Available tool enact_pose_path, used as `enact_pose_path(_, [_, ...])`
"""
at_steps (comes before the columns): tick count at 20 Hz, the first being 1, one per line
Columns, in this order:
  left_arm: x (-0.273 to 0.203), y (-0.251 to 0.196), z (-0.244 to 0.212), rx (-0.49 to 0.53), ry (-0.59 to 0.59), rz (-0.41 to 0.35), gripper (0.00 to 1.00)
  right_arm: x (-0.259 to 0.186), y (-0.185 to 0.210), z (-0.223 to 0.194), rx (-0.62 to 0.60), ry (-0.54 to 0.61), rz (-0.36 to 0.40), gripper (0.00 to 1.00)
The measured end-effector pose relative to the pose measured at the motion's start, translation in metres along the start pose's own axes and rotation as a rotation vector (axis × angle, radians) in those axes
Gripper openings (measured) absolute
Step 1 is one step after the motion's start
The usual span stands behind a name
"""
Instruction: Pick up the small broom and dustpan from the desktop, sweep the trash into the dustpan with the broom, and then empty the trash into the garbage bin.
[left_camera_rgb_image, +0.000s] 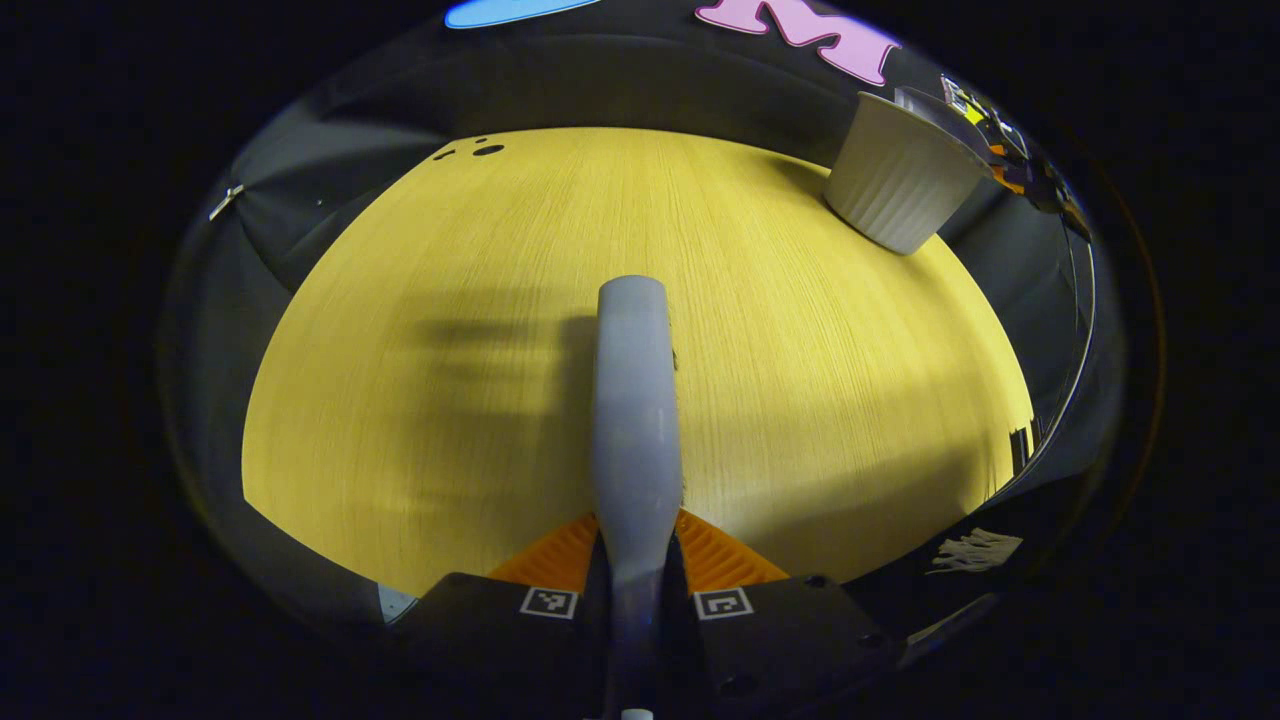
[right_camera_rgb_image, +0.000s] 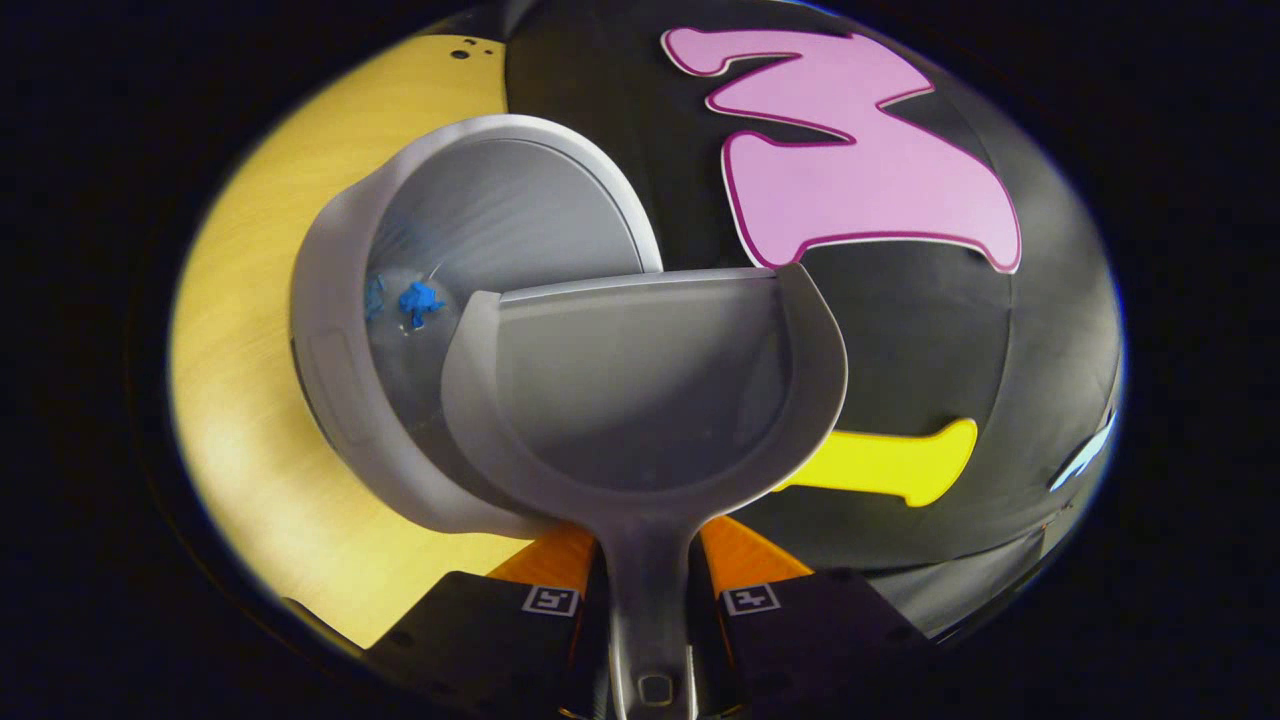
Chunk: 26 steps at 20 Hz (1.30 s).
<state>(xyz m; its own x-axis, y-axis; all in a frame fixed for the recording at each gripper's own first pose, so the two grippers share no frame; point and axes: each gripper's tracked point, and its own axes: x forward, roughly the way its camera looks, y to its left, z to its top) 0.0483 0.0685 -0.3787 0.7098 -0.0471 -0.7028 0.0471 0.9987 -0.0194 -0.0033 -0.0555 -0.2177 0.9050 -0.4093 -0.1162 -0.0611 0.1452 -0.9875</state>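
Clamped between the two fingers of the left gripper (left_camera_rgb_image: 636, 585), in the left gripper view, is the pale grey handle of the small broom (left_camera_rgb_image: 634, 420); both fingers press its sides. That handle runs forward over the middle of the desk (left_camera_rgb_image: 420, 420) and hangs above it, throwing a soft shadow to its left. I cannot see the bristles from here. No scraps show on the wood in front of it, so the sweeping looks finished as far as this view tells. Near the far right corner of the desk stands the garbage bin (left_camera_rgb_image: 900, 180), a white ribbed tub, upright, well apart from the broom. What it holds cannot be made out from this angle.

Nearest in the right gripper view is the stem of the dustpan (right_camera_rgb_image: 645, 400), squeezed between the fingers of the right gripper (right_camera_rgb_image: 648, 585). Its grey tray faces the camera and looks empty: no trash lies on it. Just behind and to its left the garbage bin (right_camera_rgb_image: 330, 380) opens toward the camera, at the edge of the desk (right_camera_rgb_image: 250, 450), and the pan overlaps the bin's rim. Inside the bin, against its near left wall, lie small blue scraps (right_camera_rgb_image: 418, 300). My judgement is that the emptying is done or all but done; what is left is to draw the pan back.
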Motion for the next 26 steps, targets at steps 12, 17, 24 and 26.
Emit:
enact_pose_path(12, [-0.011,0.008,0.013,-0.001,-0.062,0.038,0.28,0.0,0.003,0.001,0.624,0.005,0.226,0.37])
enact_pose_path(17, [-0.024,0.01,0.039,0.038,-0.131,0.039,0.28,-0.008,-0.001,0.023,0.915,-0.052,0.3,0.37])
enact_pose_path(24, [-0.041,0.014,0.062,0.127,-0.218,0.059,0.28,-0.082,-0.024,0.062,1.111,-0.183,0.329,0.37])
enact_pose_path(26, [-0.045,0.016,0.065,0.119,-0.224,0.042,0.28,-0.113,-0.022,0.082,1.168,-0.228,0.356,0.37])
